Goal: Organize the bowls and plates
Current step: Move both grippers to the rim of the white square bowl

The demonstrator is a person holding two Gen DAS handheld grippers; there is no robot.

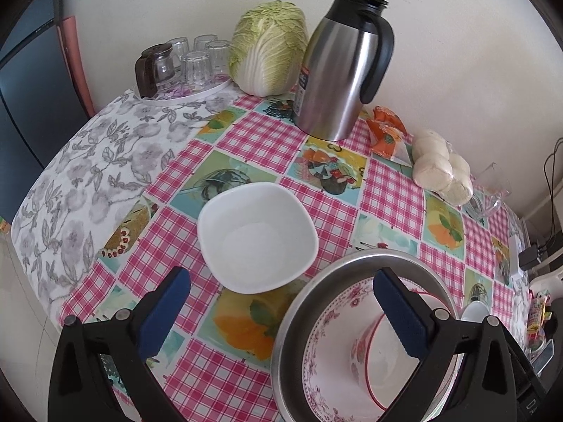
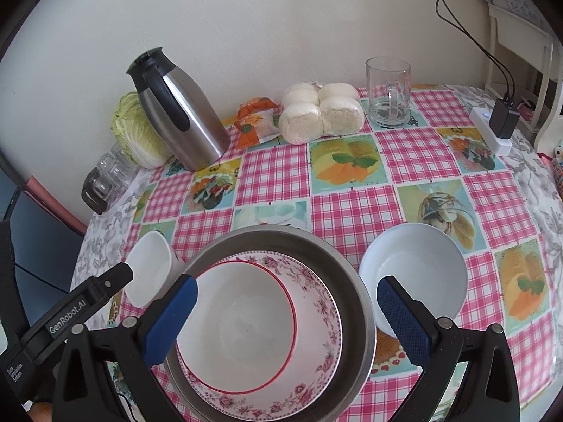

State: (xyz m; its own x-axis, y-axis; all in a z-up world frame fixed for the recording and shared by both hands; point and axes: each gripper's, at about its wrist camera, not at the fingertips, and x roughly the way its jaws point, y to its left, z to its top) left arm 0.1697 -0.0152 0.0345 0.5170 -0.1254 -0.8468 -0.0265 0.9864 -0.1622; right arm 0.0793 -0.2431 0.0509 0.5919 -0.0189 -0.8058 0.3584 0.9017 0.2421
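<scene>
Bowls and plate partly stacked on checked tablecloth (image 2: 352, 190). Metal basin (image 2: 352, 281) at near edge of table, holding flowered plate (image 2: 316, 302); red-rimmed bowl (image 2: 239, 323) sits on plate inside basin. Square white bowl (image 1: 257, 235) just left of basin, empty, upright, apart from left gripper. Round white bowl (image 2: 415, 274) just right of basin, empty, upright.

Left gripper (image 1: 281, 309): jaws spread wide, nothing between pads; left finger over bare cloth near square bowl, right finger over basin stack. No contact seen. Right gripper (image 2: 286, 316): jaws spread wide, blue pads (image 2: 172, 316) to either side of red-rimmed bowl, above basin; touching or not, cannot tell. Left gripper's black body visible at left edge of right-wrist view.

Along wall at back: steel jug (image 1: 337, 70), cabbage (image 1: 267, 49), tray of upturned glasses (image 1: 197, 59), orange packet (image 2: 257, 119), bag of buns (image 2: 320, 112), glass mug (image 2: 387, 91), white power strip (image 2: 492, 133) with charger.
</scene>
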